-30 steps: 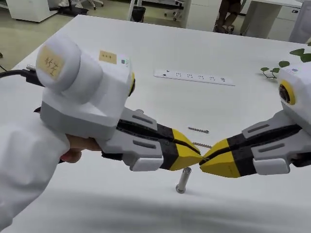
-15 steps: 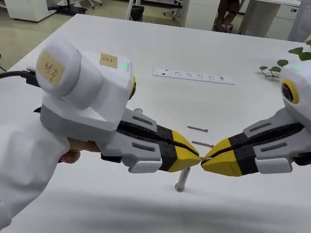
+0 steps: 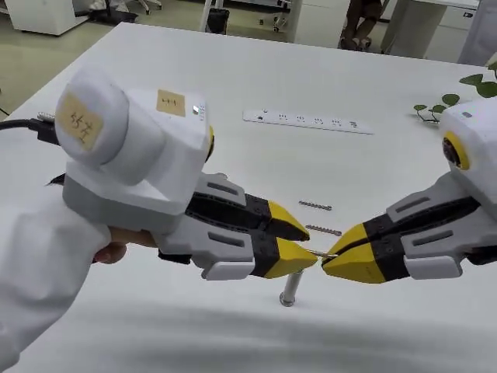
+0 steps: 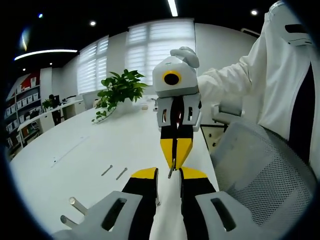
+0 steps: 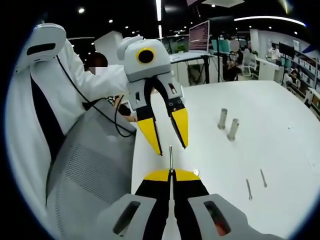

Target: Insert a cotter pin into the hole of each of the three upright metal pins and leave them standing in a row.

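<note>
Right gripper (image 3: 326,260) clamps a cotter pin (image 5: 170,157). Left gripper (image 3: 312,247) (jaws apart) faces it, above a metal pin (image 3: 291,288).

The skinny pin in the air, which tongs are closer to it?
Right. The right tongs are shut on one end of the cotter pin, touching it. The left tongs are open, and the pin's free end points into the gap between their tips, not gripped.
</note>
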The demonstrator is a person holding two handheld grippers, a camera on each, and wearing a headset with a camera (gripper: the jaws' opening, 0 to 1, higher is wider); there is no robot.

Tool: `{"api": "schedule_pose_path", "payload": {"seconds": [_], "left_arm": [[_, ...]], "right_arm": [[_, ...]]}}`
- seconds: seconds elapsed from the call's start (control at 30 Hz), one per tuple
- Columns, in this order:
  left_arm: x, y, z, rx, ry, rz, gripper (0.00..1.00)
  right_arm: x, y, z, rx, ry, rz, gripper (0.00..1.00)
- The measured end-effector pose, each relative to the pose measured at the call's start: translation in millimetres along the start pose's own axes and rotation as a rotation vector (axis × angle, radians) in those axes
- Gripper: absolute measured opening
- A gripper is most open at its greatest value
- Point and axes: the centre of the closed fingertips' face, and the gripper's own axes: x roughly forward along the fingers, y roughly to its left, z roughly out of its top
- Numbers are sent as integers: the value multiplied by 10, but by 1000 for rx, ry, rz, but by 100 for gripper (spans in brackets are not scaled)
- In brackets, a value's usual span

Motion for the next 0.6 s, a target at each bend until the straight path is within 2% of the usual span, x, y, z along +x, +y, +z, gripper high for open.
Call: {"api": "schedule_pose_path", "payload": {"seconds": [0.13,0.23,0.27,0.37,0.5,0.6], "left_arm": [[12,48,-59,-12,6,16,17],[36,61,-144,-22,29,13,20],[41,45,-168,-33,36,0,19],[72,76,-213,-44,35,8,17],[101,136,-282,-50,49,30,20],[130,153,-327,-51,58,29,20]], "right_arm": [[5,-40,-85,-10,39,-28,0],[10,-70,-161,-13,67,-45,0],[4,-84,-219,-18,91,-55,0],[15,-111,-345,-18,130,-63,0],[27,-155,-445,-11,155,-79,0],[34,-197,-499,-10,171,-95,0]]}}
